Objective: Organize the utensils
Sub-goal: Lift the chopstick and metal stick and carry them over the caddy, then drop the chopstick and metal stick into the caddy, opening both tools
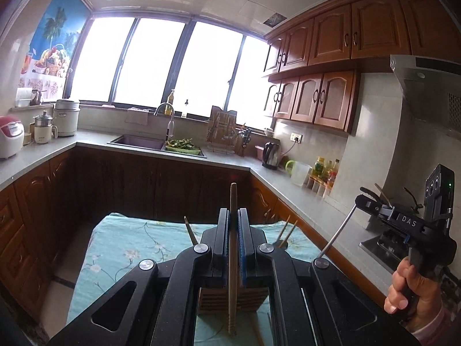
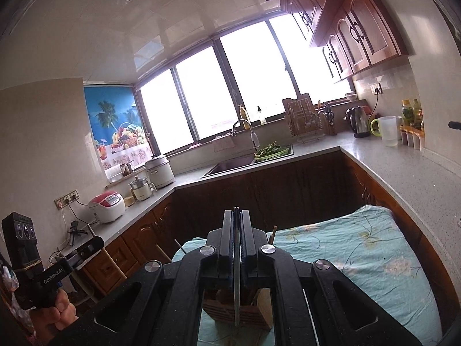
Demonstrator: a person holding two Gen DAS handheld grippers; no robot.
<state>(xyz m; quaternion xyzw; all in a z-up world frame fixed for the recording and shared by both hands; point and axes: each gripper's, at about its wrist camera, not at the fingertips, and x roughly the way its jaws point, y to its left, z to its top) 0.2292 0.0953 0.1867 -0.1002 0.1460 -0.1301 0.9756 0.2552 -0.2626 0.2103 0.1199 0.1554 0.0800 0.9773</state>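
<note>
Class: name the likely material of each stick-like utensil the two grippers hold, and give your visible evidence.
Left gripper: the chopstick looks like wood or bamboo, with a matte tan surface and a ridged tip.
Right gripper: the thin utensil looks like metal, grey with a smooth sheen; its type is unclear.

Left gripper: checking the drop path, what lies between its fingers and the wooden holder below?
Only the chopstick it grips, hanging toward the holder; left wrist view.

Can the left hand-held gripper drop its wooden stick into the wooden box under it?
Probably yes. The left hand-held gripper holds the wooden stick upright above the slatted wooden box, with nothing visible between them.
</note>
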